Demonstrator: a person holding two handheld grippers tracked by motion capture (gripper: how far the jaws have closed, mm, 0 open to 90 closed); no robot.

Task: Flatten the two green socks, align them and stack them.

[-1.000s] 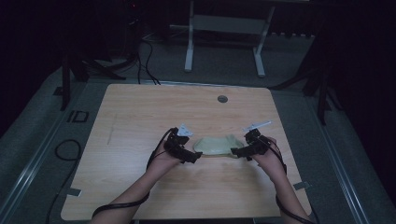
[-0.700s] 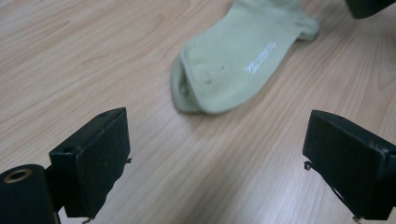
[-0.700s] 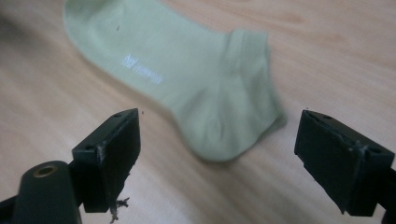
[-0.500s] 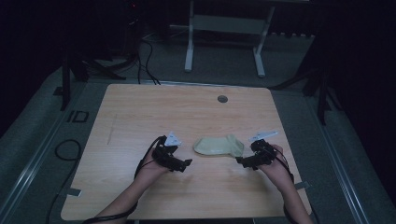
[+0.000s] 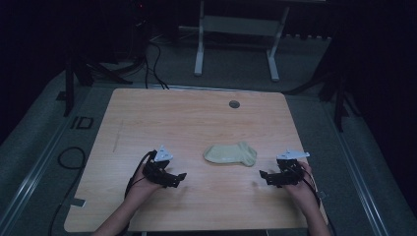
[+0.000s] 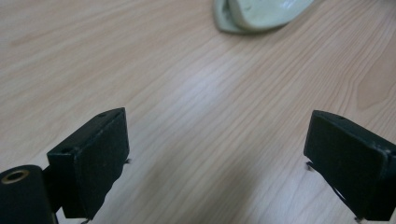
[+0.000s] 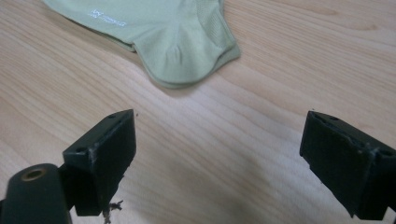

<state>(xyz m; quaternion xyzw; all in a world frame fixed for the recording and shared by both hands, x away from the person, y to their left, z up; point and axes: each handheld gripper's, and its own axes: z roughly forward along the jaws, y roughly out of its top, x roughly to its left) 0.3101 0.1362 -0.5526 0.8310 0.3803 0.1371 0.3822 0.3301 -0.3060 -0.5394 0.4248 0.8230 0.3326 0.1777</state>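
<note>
On the table (image 5: 147,118), I am drawing both grippers back from the sock.

Wooden top is lying bare apart from the pale green sock (image 5: 231,153), which is resting flat and folded near the middle, released where a second ago I was gripping both its ends. My left gripper (image 5: 169,178) and right gripper (image 5: 269,177) are now standing well apart from it, jaws spread wide and holding nothing. I am judging the fold finished and the hands retiring.

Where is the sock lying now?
In the high view the sock lies flat on the table, between the left gripper and right gripper.
</note>
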